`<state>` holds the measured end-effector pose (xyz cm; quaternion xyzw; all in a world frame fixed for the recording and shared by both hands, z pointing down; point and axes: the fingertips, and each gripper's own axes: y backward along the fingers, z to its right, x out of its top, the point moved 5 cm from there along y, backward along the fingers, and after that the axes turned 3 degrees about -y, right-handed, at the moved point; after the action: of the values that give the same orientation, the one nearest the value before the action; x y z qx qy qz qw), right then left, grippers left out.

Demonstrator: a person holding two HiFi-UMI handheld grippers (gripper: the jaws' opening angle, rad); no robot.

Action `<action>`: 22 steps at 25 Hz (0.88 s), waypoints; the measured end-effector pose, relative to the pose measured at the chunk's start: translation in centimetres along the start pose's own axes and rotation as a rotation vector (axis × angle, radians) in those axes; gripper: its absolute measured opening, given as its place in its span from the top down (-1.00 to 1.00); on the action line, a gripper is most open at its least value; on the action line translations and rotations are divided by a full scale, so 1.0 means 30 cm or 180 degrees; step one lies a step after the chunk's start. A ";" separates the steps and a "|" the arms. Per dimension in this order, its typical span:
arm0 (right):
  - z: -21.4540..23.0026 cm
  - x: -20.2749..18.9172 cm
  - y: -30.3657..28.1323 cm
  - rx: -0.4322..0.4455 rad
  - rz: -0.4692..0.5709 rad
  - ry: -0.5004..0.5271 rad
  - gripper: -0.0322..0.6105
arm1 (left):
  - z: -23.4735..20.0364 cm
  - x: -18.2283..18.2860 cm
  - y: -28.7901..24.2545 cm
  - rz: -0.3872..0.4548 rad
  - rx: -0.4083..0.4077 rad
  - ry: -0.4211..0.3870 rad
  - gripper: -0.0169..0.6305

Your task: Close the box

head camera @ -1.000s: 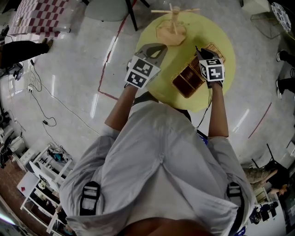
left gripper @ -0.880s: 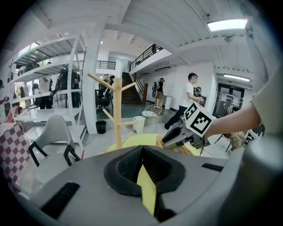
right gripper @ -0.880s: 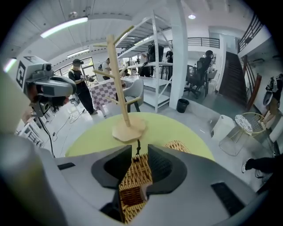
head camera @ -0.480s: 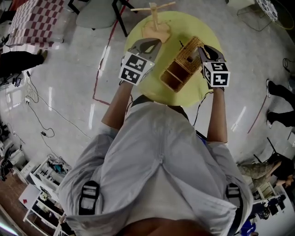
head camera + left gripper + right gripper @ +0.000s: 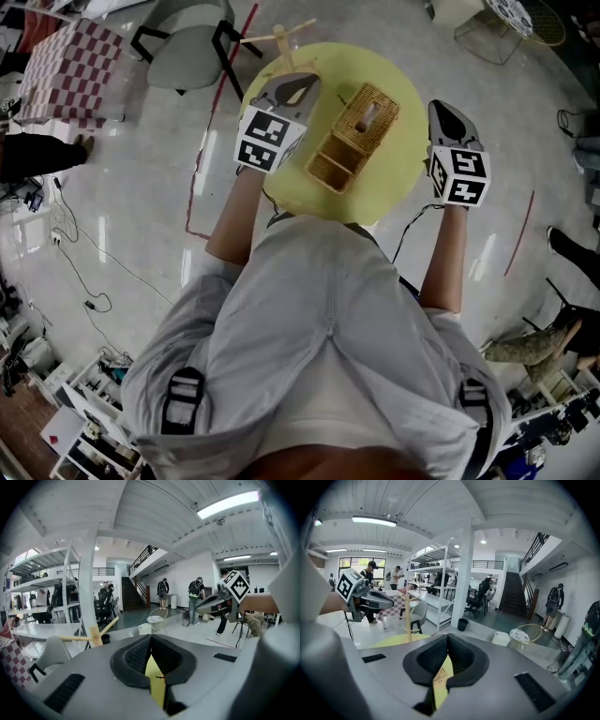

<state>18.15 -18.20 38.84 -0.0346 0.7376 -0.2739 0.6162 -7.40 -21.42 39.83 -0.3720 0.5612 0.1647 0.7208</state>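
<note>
Both claws hung off the box [image 5: 352, 136], one at either side, and neither touched it! The box lay in the middle of the round yellow table [image 5: 389, 171], set slantwise, its near end showing an open hollow and its far end a woven top, so by my reading the closing was not finished (whether that woven part was the lid lying back, I could not tell from above). The left claw [image 5: 302, 86] hovered over the table's left part, just beside the box's far end, and its own camera showed the pads [image 5: 137, 654] pressed together at the tips with only a sliver of yellow tabletop behind them, nothing held. The right claw [image 5: 441, 111] sat out past the table's right edge, farther from the box than its partner, its jaws likewise pinched together and empty. Both pointed away from the person, level with the table, each catching the other across the gap; that flanking stance looked to me like a setup for pushing the lid from either side. A wooden stand [image 5: 279, 37] stood at the far rim, clear of everything.
</note>
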 end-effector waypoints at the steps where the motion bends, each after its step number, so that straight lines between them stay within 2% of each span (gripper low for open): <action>1: 0.009 0.015 0.025 -0.0024 0.0045 0.0019 0.83 | 0.004 0.024 0.005 0.0042 0.0019 -0.0030 0.86; 13: 0.008 0.207 0.237 -0.0106 0.0519 0.0229 0.83 | 0.044 0.244 0.142 0.0420 0.0187 -0.0325 0.86; 22: -0.022 0.266 0.316 -0.0068 0.0640 0.0350 0.83 | 0.082 0.310 0.215 0.0519 0.0215 -0.0459 0.86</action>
<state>18.36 -13.02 27.56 0.0480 0.7729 -0.2042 0.5988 -7.00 -17.01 29.11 -0.2878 0.5416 0.2301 0.7556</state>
